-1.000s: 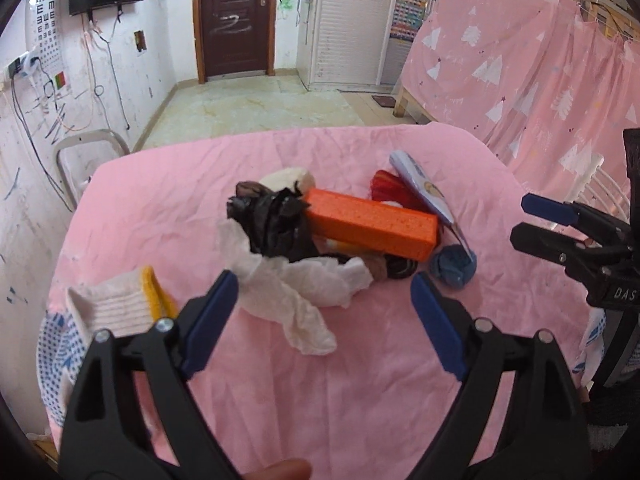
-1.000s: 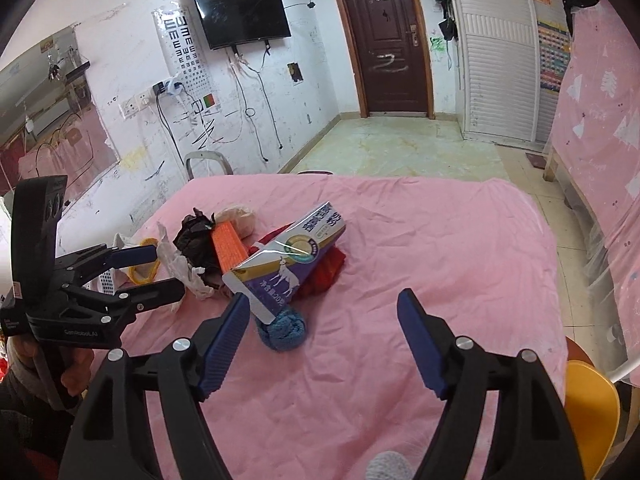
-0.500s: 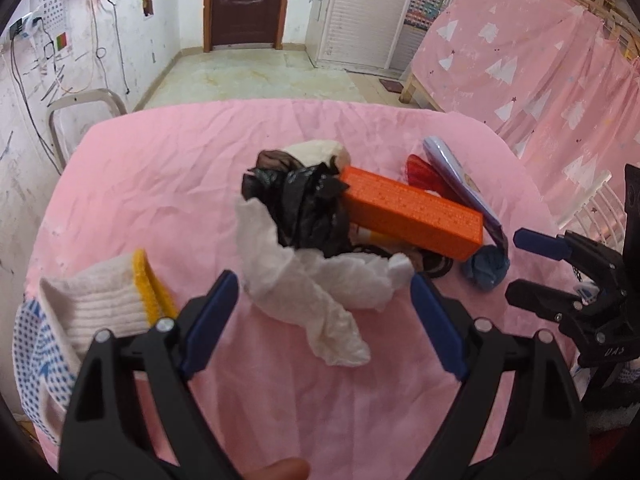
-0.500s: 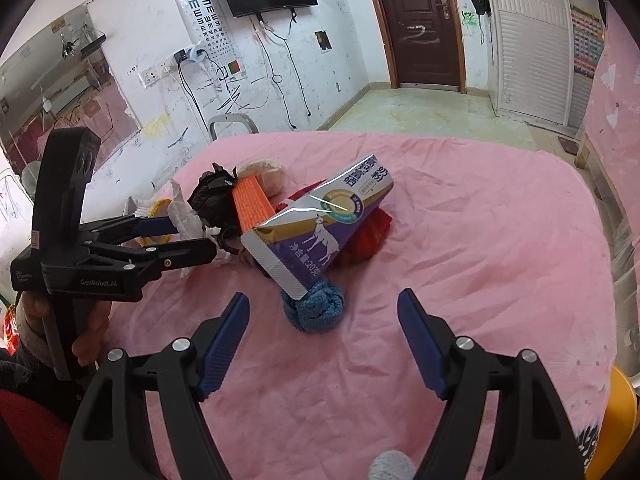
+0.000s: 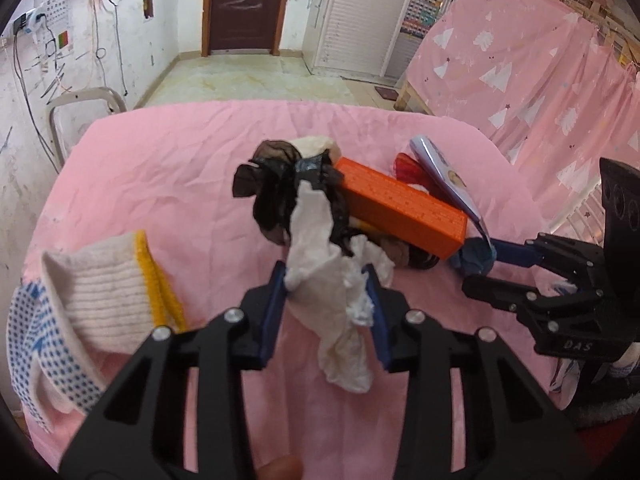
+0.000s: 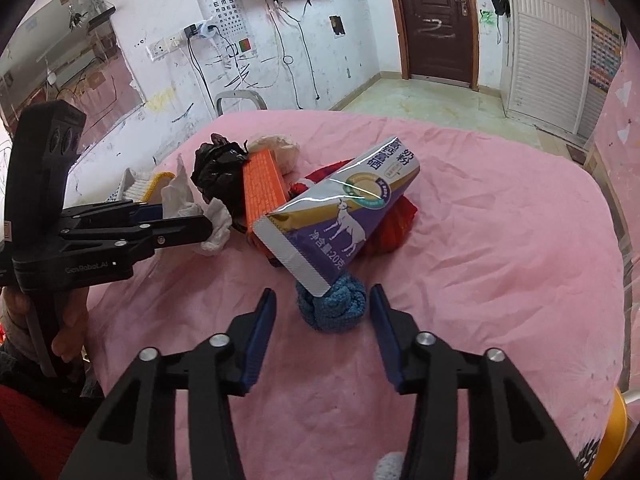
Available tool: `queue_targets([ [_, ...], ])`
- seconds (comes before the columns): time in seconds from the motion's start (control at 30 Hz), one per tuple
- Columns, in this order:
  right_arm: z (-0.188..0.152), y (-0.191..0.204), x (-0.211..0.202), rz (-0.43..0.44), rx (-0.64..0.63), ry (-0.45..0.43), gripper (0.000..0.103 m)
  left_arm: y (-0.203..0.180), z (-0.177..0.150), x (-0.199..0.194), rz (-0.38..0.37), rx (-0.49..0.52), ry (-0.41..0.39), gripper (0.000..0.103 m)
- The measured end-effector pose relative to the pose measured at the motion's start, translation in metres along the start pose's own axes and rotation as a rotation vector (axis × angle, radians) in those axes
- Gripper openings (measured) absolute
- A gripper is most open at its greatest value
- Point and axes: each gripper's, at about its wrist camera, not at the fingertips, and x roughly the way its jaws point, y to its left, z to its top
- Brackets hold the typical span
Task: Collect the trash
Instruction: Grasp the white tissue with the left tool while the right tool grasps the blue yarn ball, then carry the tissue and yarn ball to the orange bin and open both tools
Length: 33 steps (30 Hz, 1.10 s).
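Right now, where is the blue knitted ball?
In the right wrist view the blue knitted ball lies on the pink cloth just ahead of the open right gripper, under the purple pouch's lower end.

Bright, even indoor light, soft shadows. Heavy fisheye warp + dark vignette at corners. Glare streak on foil pouch (image 6: 344,204). Slight motion blur.

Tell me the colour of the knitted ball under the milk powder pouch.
Blue; the knitted ball shows best in the right wrist view.

One tissue (image 5: 332,280), one black bag (image 5: 280,192), one orange box (image 5: 400,208), one pouch (image 6: 344,216), one blue yarn ball (image 6: 334,304), one glove (image 5: 92,304), two grippers (image 5: 326,300) (image 6: 323,312).
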Motion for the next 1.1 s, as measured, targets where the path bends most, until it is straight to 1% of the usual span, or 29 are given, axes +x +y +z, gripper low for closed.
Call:
queue_targets([
  [0.03,0.0,0.0,0.001,0.0,-0.003,0.003,0.023,0.0,-0.001,-0.003,0.001,-0.003,-0.005,0.036],
  [0.07,-0.001,-0.001,0.001,-0.002,-0.004,0.007,0.019,0.001,-0.001,-0.005,0.002,-0.007,-0.01,0.036],
  [0.1,-0.001,-0.002,0.001,-0.002,0.0,0.008,0.017,0.001,-0.001,-0.007,0.004,-0.009,-0.013,0.036],
  [0.23,-0.004,-0.001,-0.006,0.01,-0.007,-0.002,0.016,-0.002,-0.003,-0.019,0.01,-0.012,-0.032,0.036],
  [0.37,-0.008,0.0,-0.018,0.044,-0.013,-0.006,0.016,-0.007,-0.003,-0.028,0.0,-0.009,-0.046,0.036],
  [0.5,-0.013,0.003,-0.035,0.049,-0.027,-0.03,0.016,-0.018,0.001,-0.037,-0.011,0.005,-0.072,0.036],
  [0.73,-0.021,-0.014,-0.069,0.021,0.014,-0.096,0.016,-0.044,0.013,-0.043,-0.061,0.059,-0.088,0.036],
  [0.9,-0.031,-0.036,-0.098,-0.008,0.054,-0.154,0.016,-0.074,0.024,-0.041,-0.118,0.107,-0.098,0.036],
  [1.1,-0.046,-0.065,-0.122,-0.057,0.112,-0.185,0.016,-0.109,0.029,-0.032,-0.168,0.168,-0.089,0.036],
])
